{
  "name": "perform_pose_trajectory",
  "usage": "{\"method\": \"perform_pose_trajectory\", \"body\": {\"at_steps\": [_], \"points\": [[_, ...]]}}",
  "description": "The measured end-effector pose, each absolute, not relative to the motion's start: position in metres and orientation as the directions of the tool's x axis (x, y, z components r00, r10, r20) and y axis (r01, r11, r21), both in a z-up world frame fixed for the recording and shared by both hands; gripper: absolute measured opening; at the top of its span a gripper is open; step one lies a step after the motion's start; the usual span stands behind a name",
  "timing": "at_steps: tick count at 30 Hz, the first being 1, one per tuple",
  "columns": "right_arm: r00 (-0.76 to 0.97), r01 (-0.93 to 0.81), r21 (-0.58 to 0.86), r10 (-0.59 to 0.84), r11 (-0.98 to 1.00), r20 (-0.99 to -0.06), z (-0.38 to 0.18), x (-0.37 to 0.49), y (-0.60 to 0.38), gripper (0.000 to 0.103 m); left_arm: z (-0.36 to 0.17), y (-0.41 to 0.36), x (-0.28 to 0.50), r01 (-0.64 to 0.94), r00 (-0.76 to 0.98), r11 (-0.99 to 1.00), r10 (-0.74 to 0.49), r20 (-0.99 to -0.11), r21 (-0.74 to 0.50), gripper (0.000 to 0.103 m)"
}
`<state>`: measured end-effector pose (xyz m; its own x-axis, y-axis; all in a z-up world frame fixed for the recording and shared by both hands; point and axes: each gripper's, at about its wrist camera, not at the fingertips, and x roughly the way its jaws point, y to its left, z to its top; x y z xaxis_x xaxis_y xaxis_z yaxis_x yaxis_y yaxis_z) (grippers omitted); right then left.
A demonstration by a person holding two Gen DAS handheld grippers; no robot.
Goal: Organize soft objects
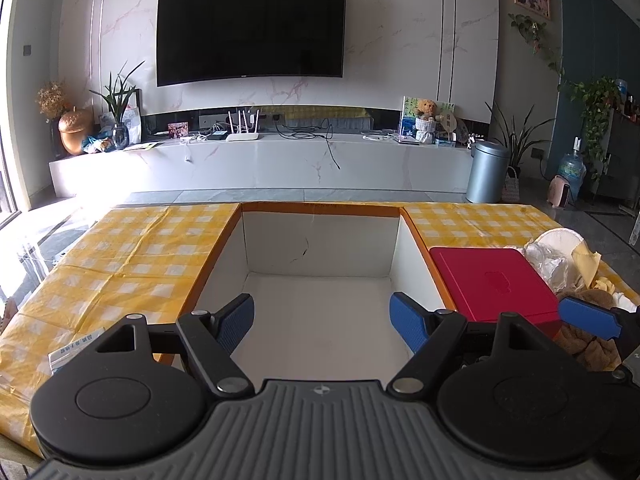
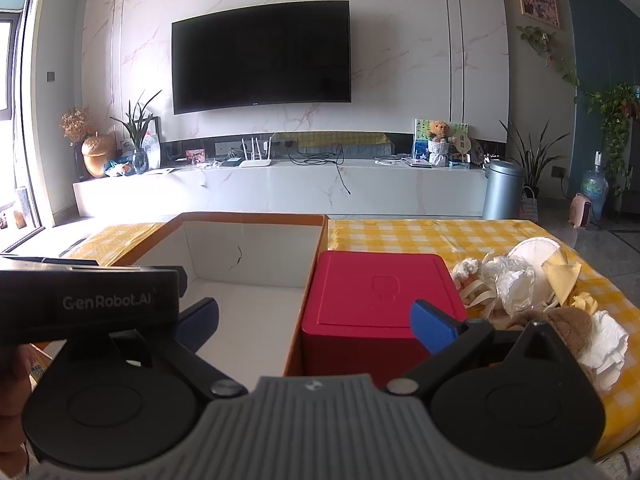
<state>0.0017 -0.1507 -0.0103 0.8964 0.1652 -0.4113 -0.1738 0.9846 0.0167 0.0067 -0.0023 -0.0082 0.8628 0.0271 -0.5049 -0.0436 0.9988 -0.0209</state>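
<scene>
Both hand-held grippers hover with jaws spread wide and nothing between them. Left gripper (image 1: pixel 322 322) hangs over the open white-lined cardboard box (image 1: pixel 320 240), its 2 blue fingers (image 1: pixel 236 322) well inside the box walls with free room on either side. Right gripper (image 2: pixel 316 326) straddles the box's right wall (image 2: pixel 308 280): 1 finger sits over the box interior at 9 o'clock, the other over the red lidded box (image 2: pixel 380 292) at 3 o'clock.

Orange box rims run close along both sides of the left gripper. The red lidded box stands just beside the cardboard box's right wall, touching or nearly so, and lies between the cardboard box and the pile of soft objects (image 2: pixel 552 304). That pile, at 3 o'clock of the right gripper on the yellow checked tablecloth (image 2: pixel 420 236), holds a brown plush toy (image 2: pixel 568 320), white crumpled wrapping (image 2: pixel 516 280), white folded tissue (image 2: pixel 604 340), a yellow cloth (image 2: pixel 560 280) and a white round piece (image 2: pixel 532 250).

Nothing is visible inside the cardboard box; a dark crack marks its far wall. At 12 o'clock, beyond the table, a wall-mounted television (image 1: pixel 250 28) hangs above a long marble-look console (image 1: pixel 260 164).
</scene>
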Motion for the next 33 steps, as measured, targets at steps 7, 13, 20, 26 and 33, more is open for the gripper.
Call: {"method": "perform_pose_trajectory", "body": {"at_steps": [7,13,20,26,33], "points": [[0.895,-0.175,0.015,0.165,0.985,-0.415,-0.010,0.002,-0.150,0.100,-0.009,-0.002,0.007,-0.041,0.862,0.999,0.028,-0.505,-0.014,0.091],[0.894,-0.175,0.013,0.164,0.985,-0.418,-0.010,0.003,-0.150,0.100,-0.010,-0.002,0.007,-0.042,0.860,0.999,0.029,-0.509,-0.015,0.091],[0.893,-0.173,0.006,0.159,0.985,-0.422,-0.011,0.003,-0.149,0.100,-0.011,-0.002,0.007,-0.039,0.860,0.999,0.028,-0.509,-0.011,0.091],[0.895,-0.160,0.014,0.151,0.987,-0.419,-0.008,0.003,-0.153,0.100,-0.003,-0.004,-0.001,-0.042,0.896,0.999,0.036,-0.443,-0.004,0.091],[0.906,-0.063,-0.075,0.026,0.995,-0.422,0.001,0.006,-0.168,0.100,0.005,-0.016,-0.005,-0.016,0.913,0.998,0.036,-0.405,0.055,0.091]]}}
